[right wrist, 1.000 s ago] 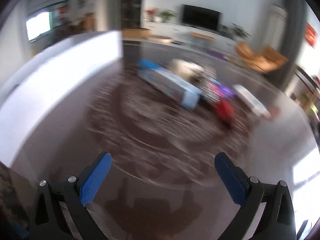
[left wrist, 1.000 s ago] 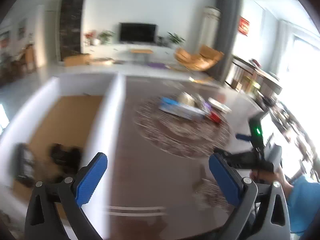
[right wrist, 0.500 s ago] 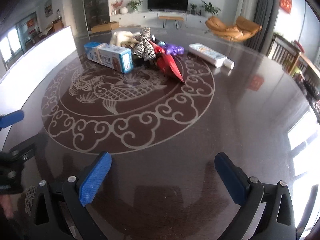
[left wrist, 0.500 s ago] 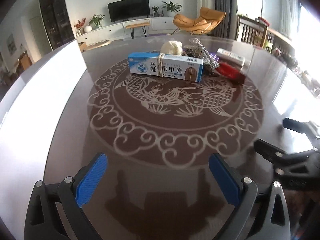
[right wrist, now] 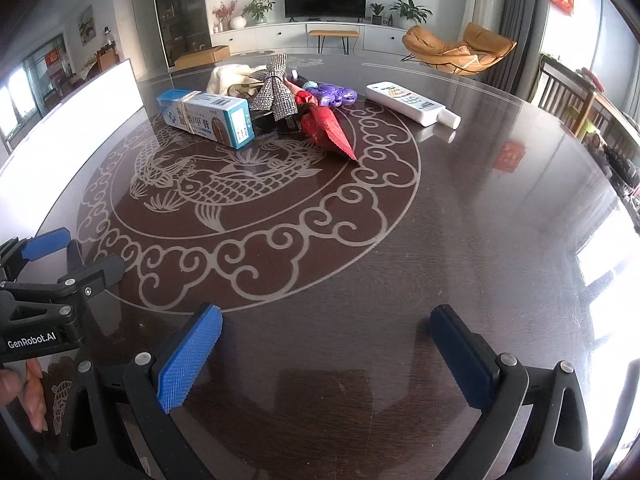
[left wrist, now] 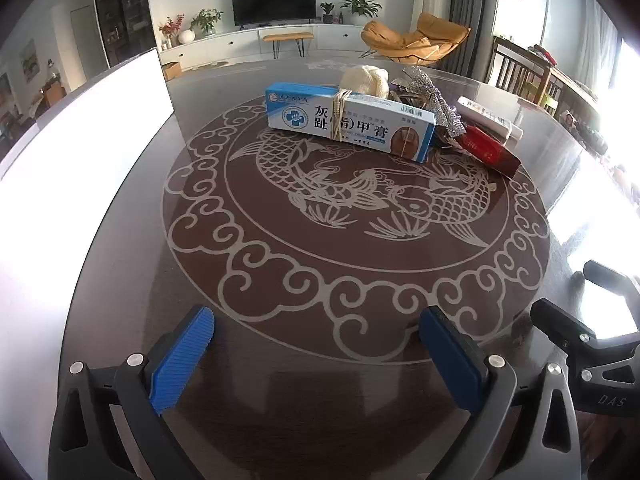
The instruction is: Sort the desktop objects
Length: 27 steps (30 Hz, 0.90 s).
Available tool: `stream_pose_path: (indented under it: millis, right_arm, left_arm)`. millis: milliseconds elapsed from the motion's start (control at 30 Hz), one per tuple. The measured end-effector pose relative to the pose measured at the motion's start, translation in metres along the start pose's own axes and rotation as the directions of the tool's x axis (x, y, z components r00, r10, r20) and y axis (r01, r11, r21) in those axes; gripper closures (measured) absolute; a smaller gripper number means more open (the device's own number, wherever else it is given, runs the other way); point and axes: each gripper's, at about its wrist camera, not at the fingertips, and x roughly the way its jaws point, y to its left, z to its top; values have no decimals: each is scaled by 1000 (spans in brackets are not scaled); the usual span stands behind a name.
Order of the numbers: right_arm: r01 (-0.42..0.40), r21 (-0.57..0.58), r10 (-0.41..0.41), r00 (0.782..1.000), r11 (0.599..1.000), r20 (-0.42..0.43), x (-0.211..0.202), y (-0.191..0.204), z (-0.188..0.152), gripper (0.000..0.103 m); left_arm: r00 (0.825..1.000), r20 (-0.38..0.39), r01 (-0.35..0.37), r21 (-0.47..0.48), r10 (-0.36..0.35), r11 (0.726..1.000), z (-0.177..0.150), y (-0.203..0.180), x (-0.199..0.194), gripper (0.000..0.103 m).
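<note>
Left wrist view: left gripper [left wrist: 316, 354] gapes wide and empty at bottom centre, hovering over the dark round table with the pale fish inlay [left wrist: 304, 280]; the long blue-and-white cardboard box with a string tied round it [left wrist: 350, 122] sits well ahead at upper centre, long axis running left-right across the fingers, at the front of a small pile. Right wrist view: right gripper [right wrist: 326, 354] also wide and empty at bottom centre, same box [right wrist: 206, 117] up in the upper left, end-on and angled, with a silver glitter bow [right wrist: 276, 86], red foil packet [right wrist: 326, 128], purple plastic piece [right wrist: 332, 95] and white tube [right wrist: 412, 104] trailing right. Left looks better lined up for the box, right for the tube.
</note>
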Motion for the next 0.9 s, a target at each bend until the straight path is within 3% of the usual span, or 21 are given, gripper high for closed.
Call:
stream_pose_path:
  millis: [900]
  right_arm:
    - [1,0,-1,1000,1000,0,0,0,0,0]
  left_arm:
    - [1000,1,-2,-2,2,1000,1,0,1,0]
